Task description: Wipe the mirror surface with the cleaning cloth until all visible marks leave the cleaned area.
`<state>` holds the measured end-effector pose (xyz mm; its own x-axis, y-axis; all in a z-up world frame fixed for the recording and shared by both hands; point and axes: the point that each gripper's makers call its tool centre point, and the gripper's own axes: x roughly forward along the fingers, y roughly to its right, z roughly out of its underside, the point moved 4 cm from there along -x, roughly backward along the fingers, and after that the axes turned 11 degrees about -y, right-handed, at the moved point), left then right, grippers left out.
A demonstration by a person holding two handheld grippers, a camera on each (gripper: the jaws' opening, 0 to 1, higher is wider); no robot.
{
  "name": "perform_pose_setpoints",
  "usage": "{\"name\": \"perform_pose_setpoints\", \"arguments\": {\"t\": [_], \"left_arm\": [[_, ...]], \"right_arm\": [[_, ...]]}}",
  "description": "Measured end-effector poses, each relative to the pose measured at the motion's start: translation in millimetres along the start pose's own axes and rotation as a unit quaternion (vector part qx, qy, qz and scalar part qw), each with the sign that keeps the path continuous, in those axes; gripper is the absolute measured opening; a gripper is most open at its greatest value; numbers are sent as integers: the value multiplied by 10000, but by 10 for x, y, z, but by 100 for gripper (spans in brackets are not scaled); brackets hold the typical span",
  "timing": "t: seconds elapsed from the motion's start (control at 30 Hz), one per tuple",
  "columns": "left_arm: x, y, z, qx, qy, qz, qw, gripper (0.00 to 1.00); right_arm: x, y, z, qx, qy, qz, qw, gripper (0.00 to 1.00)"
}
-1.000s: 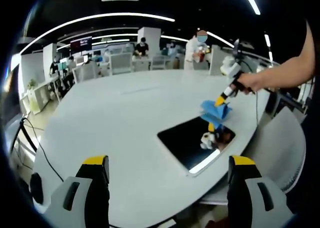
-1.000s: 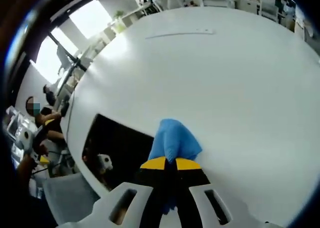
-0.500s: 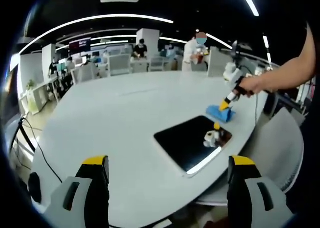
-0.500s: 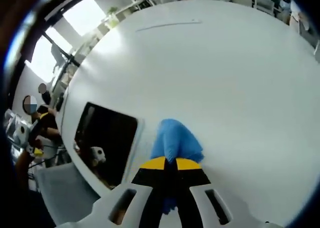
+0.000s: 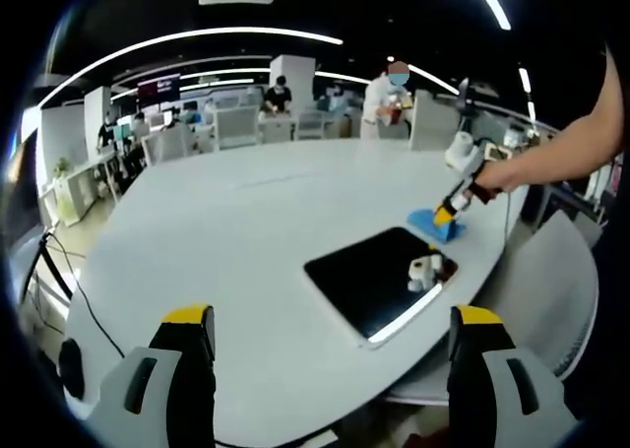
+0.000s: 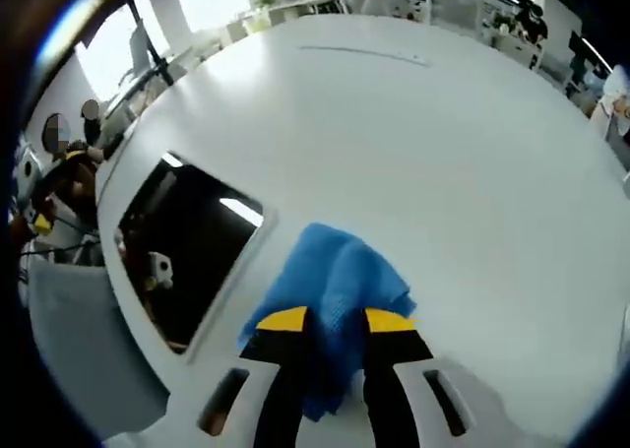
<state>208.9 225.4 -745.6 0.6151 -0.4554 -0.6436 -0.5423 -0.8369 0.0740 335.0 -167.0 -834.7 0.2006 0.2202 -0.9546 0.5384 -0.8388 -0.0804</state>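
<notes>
The dark rectangular mirror [image 5: 379, 276] lies flat near the edge of the white table [image 5: 226, 231] and reflects a ceiling light strip. Just past its far corner the blue cleaning cloth [image 5: 436, 222] rests on the table, with my right gripper [image 5: 455, 208] over it, held by a person's hand. In the right gripper view the cloth [image 6: 335, 276] lies bunched between my right gripper's [image 6: 336, 320] parted yellow-tipped jaws, to the right of the mirror [image 6: 187, 241]. My left gripper [image 5: 332, 320] hangs open well short of the mirror, nothing between its jaws.
The big white table [image 6: 443, 153] stretches far beyond the mirror. A grey chair [image 5: 551, 290] stands at the table's edge by the mirror. Desks, chairs and several people fill the office behind. Cables run over the floor at the left.
My right gripper carried the cloth off the mirror, set it down on the table beside the mirror's far corner, and its jaws have parted. The left gripper stayed put.
</notes>
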Motion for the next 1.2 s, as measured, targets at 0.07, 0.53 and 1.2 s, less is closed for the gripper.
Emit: {"name": "perform_pose_setpoints", "arguments": {"t": [0.07, 0.53, 1.2], "left_arm": [[3, 8, -18, -4, 34, -20, 10000, 99], [121, 13, -128, -41, 198, 35, 9998, 99], [127, -28, -52, -60, 285, 146, 9995, 99]], "right_arm": [[-65, -35, -15, -92, 116, -88, 9999, 25], [-514, -253, 154, -614, 1361, -349, 9882, 60], [-582, -244, 746, -465, 2062, -170, 9773, 100]]}}
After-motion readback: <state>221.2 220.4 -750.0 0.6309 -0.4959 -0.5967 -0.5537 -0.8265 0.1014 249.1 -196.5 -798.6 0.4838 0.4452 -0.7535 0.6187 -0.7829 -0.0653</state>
